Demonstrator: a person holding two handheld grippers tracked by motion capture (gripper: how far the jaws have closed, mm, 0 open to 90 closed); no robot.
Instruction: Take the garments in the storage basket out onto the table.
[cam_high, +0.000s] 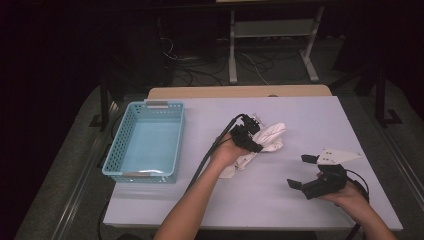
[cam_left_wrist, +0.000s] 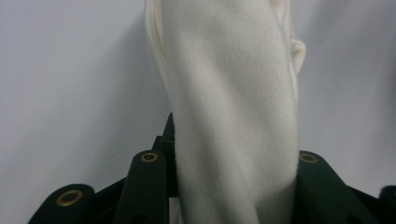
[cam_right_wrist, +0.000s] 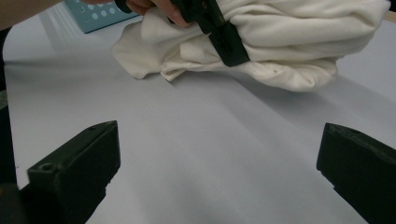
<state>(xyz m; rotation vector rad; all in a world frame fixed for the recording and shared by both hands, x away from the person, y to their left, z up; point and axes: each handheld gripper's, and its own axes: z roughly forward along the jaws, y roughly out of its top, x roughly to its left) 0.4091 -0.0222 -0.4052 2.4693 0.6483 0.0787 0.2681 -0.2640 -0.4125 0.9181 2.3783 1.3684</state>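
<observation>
- The left hand-held gripper (cam_high: 248, 136) is clamped on a bunched cream-white cloth (cam_high: 267, 140); in the left gripper view a thick fold of the fabric (cam_left_wrist: 233, 116) is squeezed between both black jaws.
- That cloth sits near the middle of the white desk (cam_high: 280, 200), its lower folds touching the surface, as the right gripper view shows (cam_right_wrist: 280, 56).
- The right hand-held gripper (cam_high: 302, 172) waits at about four o'clock from the cloth, well apart from it, its jaws spread wide with nothing between them.
- A light blue perforated plastic basket (cam_high: 146, 141) stands at nine o'clock from the cloth, near the desk's left edge, with nothing inside.
- Judged from this: the cloth is gathered and gripped, so the pick-up looks done; carrying it over to the basket and letting go is probably what remains.
</observation>
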